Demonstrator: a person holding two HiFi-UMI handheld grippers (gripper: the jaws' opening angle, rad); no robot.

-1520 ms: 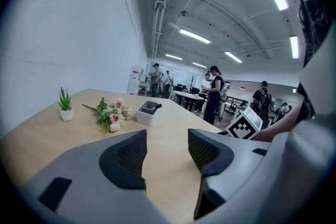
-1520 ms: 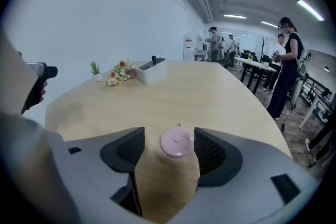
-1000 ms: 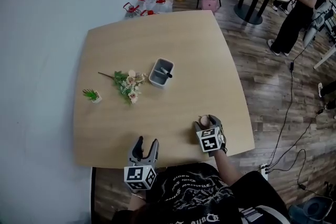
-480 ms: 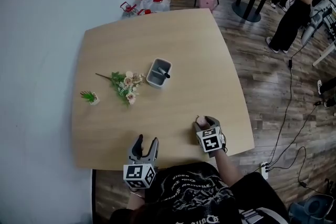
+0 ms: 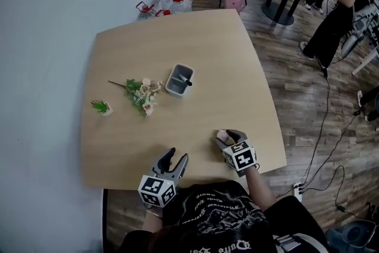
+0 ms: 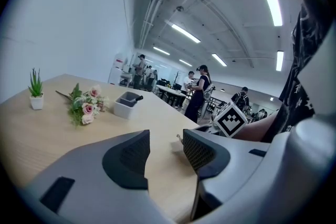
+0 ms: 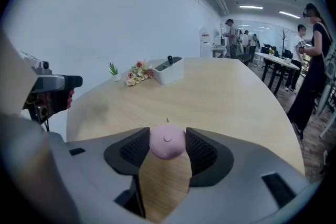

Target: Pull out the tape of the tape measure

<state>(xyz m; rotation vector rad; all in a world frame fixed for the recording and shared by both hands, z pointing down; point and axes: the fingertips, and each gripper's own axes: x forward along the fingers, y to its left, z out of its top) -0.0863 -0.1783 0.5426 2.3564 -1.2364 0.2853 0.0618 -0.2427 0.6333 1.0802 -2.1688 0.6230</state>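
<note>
**Pink tape measure clamped at the table's near edge; the tape has not been drawn out**

Seen from the head camera, a pale wooden table fills the scene. The right gripper is close to the near edge, toward the near right corner. Its jaws have just been closing and now press on either side of a small, round pink tape measure. No view shows whether the case rests on the wood or sits just above it. A thin sliver poking out beyond the case is probably the tape's tab, though it is too small to be sure.

The left gripper is also at the near edge, to the left of the right one and apart from it. Its jaws have just been closing partway. They stand apart with nothing between them, only bare table beyond.

Well away, around the table's middle and toward the left edge, lie a bunch of flowers, a small potted plant and a grey tray. None of them is in the way.

Several things could go wrong from here:
- **Slipping case:** the case is round and looks smooth, so a hard pull could spin it or pop it out from between the pads. So close to the near edge, a freed case could roll off the table.
- **Missed tab:** the tab is tiny, so the left jaws may miss it or pinch the case instead.
- **Lost grip mid-pull:** if the tab slips free, a sprung tape would likely snap back in.
- **Crooked pull:** drawing at an angle to the slot could kink the tape or make it bind.
</note>
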